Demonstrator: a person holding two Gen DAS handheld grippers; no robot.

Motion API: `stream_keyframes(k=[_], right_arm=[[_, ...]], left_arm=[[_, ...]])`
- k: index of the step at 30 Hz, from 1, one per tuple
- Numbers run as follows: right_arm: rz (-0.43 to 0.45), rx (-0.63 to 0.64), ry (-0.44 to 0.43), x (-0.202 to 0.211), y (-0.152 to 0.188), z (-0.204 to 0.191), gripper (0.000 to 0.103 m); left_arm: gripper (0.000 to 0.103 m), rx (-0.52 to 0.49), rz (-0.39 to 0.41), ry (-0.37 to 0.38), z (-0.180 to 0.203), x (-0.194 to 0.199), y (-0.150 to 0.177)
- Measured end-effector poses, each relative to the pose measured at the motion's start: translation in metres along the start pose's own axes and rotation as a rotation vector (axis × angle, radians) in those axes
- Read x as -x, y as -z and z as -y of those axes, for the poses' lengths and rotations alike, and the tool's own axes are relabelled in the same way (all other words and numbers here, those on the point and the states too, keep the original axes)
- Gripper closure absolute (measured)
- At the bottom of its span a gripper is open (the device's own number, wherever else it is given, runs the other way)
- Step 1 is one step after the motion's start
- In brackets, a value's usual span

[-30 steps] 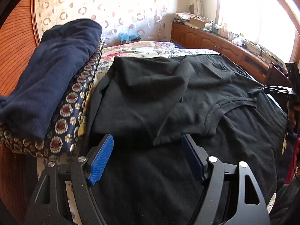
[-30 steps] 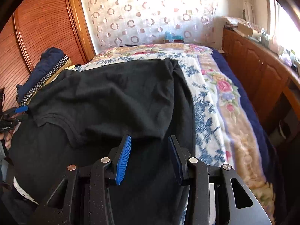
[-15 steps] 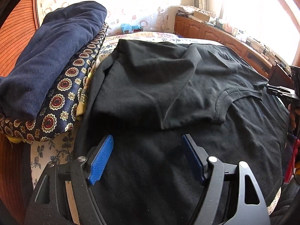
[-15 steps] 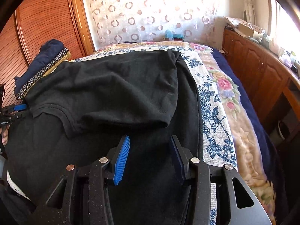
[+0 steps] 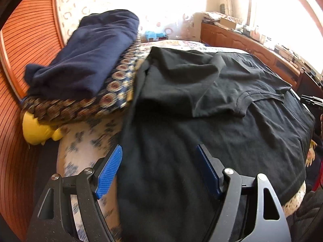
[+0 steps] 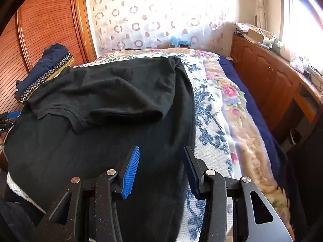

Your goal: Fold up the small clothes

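Your black T-shirt (image 5: 201, 133) lies spread across the near end of the bed (image 6: 218, 109), its top part already doubled down so the collar faces you; that leaves a long, flat lower panel, probably ready for a side fold. Your left tongs (image 5: 159, 169) hover with jaws wide apart over the shirt's left edge, nothing between the pads, well placed for picking up that edge. Your right tongs (image 6: 161, 169) sit over the shirt's right edge near the bed's right side, jaws apart but narrower, also gripping nothing. At the bed's far left corner a navy garment (image 5: 90, 50) rests folded on a patterned cloth (image 5: 113, 92), likely the finished pile, kept clear of your working area.
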State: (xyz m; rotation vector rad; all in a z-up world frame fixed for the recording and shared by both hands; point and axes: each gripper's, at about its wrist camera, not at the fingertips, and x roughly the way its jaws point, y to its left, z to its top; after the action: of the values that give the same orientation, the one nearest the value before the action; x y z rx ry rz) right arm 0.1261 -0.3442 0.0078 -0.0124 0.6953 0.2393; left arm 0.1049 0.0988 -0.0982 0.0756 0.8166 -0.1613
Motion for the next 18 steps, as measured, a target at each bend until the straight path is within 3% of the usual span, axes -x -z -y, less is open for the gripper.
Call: stream_keyframes(k=[8,11,18], right_arm=[[0.005,-0.008,-0.047,-0.014,-0.030,-0.007,0.057],[-0.018,-0.010,-0.044,-0.029,-0.043,-0.012,0.057],[-0.097,0.001,-0.010,-0.060,-0.056,-0.014,0.057]], left_arm=[[0.027,0.037,0.021,0.046,0.001,-0.009,-0.028],[0.030,0.061,0.003,0.075,0.004,-0.025,-0.045],[0.031,0.078,-0.085,0.049,0.006,-0.064,-0.068]])
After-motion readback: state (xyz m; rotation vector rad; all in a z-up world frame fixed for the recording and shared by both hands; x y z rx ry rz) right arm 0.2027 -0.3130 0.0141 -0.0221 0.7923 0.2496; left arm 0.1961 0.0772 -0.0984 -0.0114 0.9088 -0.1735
